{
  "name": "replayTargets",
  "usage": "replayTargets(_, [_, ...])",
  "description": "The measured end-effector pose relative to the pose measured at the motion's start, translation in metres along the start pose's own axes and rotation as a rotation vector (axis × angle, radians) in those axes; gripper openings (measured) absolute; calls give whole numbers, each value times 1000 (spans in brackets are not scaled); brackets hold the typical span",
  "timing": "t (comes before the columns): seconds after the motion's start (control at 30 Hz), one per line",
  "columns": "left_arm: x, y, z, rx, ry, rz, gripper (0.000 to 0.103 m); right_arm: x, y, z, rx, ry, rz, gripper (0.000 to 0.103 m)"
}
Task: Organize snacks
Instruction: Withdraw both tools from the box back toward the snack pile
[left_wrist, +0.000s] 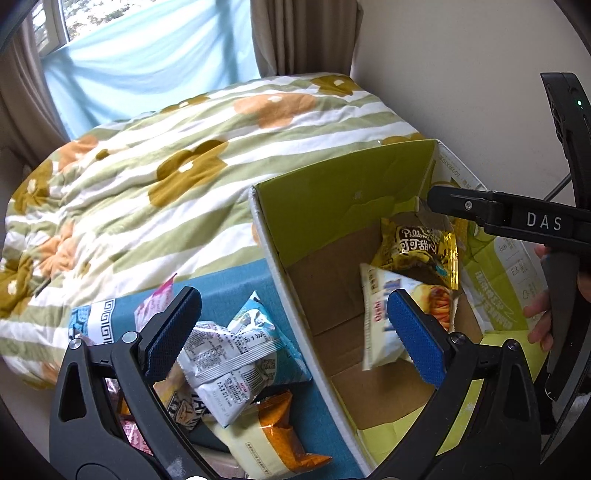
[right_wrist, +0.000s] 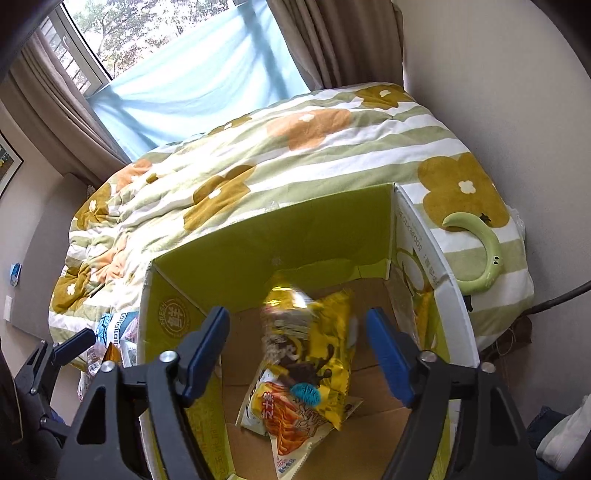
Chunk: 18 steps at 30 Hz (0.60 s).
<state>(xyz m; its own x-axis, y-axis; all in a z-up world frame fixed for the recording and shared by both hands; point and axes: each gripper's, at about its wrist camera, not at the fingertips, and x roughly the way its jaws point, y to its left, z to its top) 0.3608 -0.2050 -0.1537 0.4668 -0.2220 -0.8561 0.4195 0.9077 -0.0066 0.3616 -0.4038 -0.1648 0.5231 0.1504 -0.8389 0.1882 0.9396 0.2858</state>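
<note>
The gold snack bag (right_wrist: 314, 343) sits inside the cardboard box (right_wrist: 207, 266), long axis running toward the far wall, lying over a white snack bag (right_wrist: 291, 435). Bare box floor lies to either side. Right gripper (right_wrist: 299, 354) fingers stand open above it, gripping nothing. Left gripper (left_wrist: 291, 332) fingers are open, straddling the box's left wall. Loose packets (left_wrist: 229, 354) crowd outside, beside the bed (left_wrist: 147, 177).
</note>
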Motion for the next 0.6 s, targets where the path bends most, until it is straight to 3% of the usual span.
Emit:
replayTargets(0.3, [-23,2,-15,-33,-22,25,100,-22,-5,-22,-39,-2,-34,98])
replayTargets(0.6, [-90,-6,-28,-48,-126,47,100,-80,8,-36,-107,-94,-20,98])
